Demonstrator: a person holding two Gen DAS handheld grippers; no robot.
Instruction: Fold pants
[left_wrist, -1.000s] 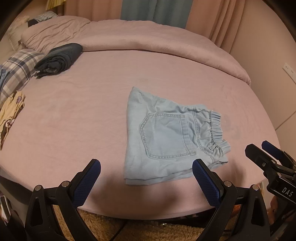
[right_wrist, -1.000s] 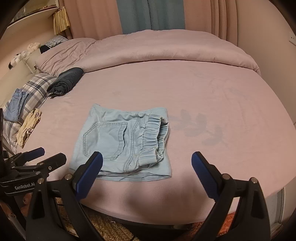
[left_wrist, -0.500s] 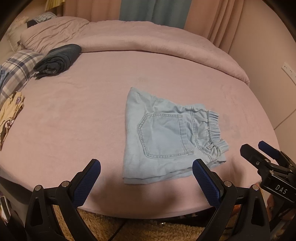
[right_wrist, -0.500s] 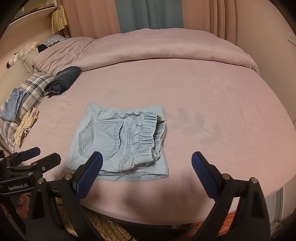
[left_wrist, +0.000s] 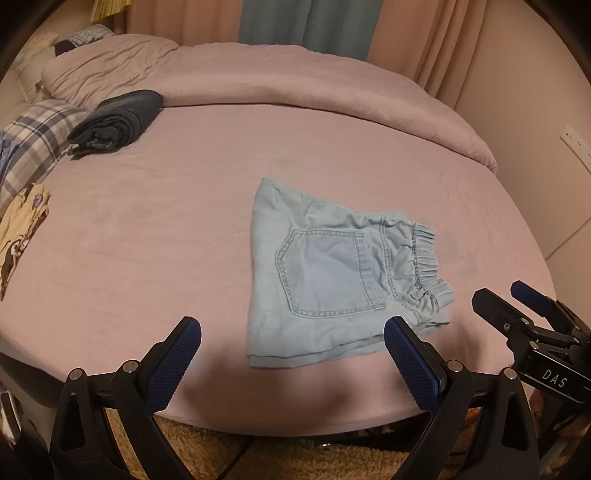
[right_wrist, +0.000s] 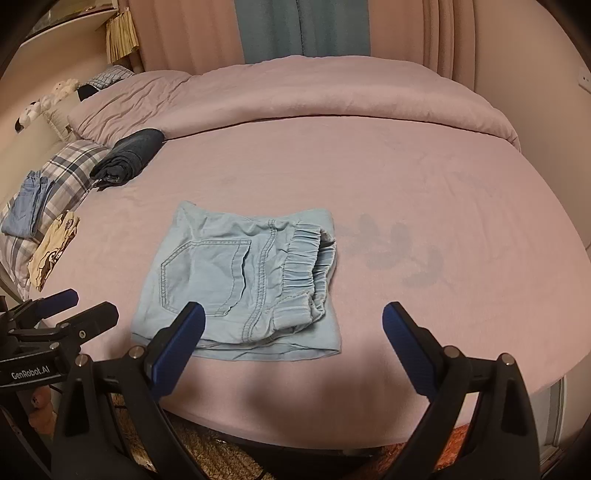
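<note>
1. Pants (left_wrist: 332, 280) (right_wrist: 243, 277) of light blue denim lie folded into a compact rectangle on the pink bed (left_wrist: 147, 240) (right_wrist: 443, 184), near its front edge, back pocket facing up and the gathered elastic waistband toward the right.
2. Left claw (left_wrist: 291, 365) hangs just past the bed's front edge, its blue-padded fingers spread wide and holding nothing — the pants sit ahead of it, toward its right finger. In the right wrist view the same claw (right_wrist: 79, 306) shows at lower left, apart from the fabric.
3. Right claw (right_wrist: 293, 350) is likewise wide open and empty; its left finger overlaps the near edge of the pants in the view, though I cannot tell whether it touches them. It also appears at the far right of the left wrist view (left_wrist: 509, 295).
4. Farther back on the left, a rolled dark garment (left_wrist: 118, 122) (right_wrist: 129, 158) rests beside a plaid pillow (left_wrist: 33, 144) (right_wrist: 70, 173).
5. On that pillow lies a small folded pair of jeans (right_wrist: 26, 206), and just in front of it a cream printed cloth (left_wrist: 22, 229) (right_wrist: 55, 251).
6. A bunched pink duvet (left_wrist: 295, 88) (right_wrist: 314, 92) runs across the far side of the bed — curtains (left_wrist: 306, 26) (right_wrist: 303, 26) hang behind it.
</note>
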